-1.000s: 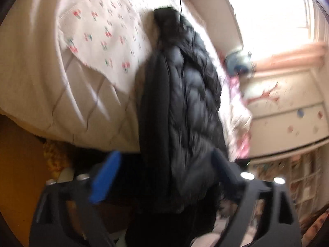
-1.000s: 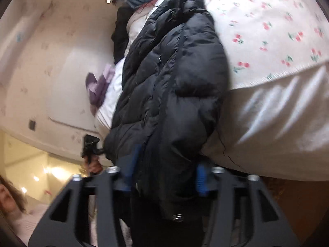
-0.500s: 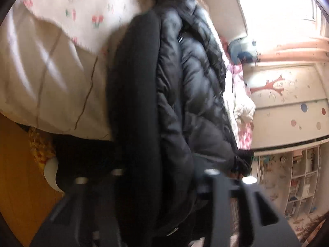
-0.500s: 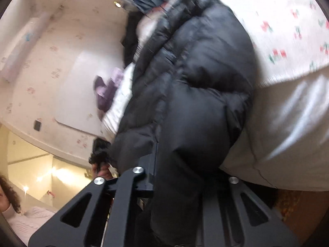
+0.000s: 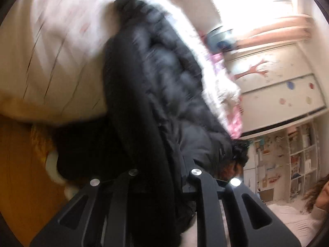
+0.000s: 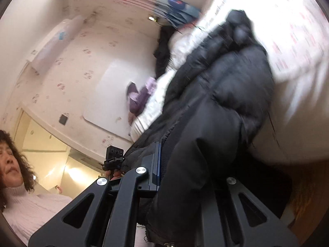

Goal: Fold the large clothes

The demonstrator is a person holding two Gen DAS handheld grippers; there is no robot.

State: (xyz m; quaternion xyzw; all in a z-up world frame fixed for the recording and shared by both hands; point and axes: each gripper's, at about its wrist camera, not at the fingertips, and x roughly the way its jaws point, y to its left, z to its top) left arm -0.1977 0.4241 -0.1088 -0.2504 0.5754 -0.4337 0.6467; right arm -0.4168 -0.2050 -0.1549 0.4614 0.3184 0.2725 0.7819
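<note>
Gripping: left gripper [image 5: 162, 177] clamped on the hem of the black puffer jacket [image 5: 162, 86]; right gripper [image 6: 185, 177] clamped on it likewise.
Location: jacket runs from frame bottom up to upper centre, lying over the bed [image 5: 51, 65] edge.
Handling: judged light, soft, bulky, springy; slick shell likely to slip.
Hold points: hem corners or seamed edges, taking several layers.
Image quality: motion-blurred; finger pads hidden by fabric.

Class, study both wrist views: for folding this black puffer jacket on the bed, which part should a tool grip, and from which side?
Grip the black puffer jacket at its hem, coming from the foot edge of the bed. The hem hangs over that edge, so it is free to pinch, as the left tool and right tool show.
</note>
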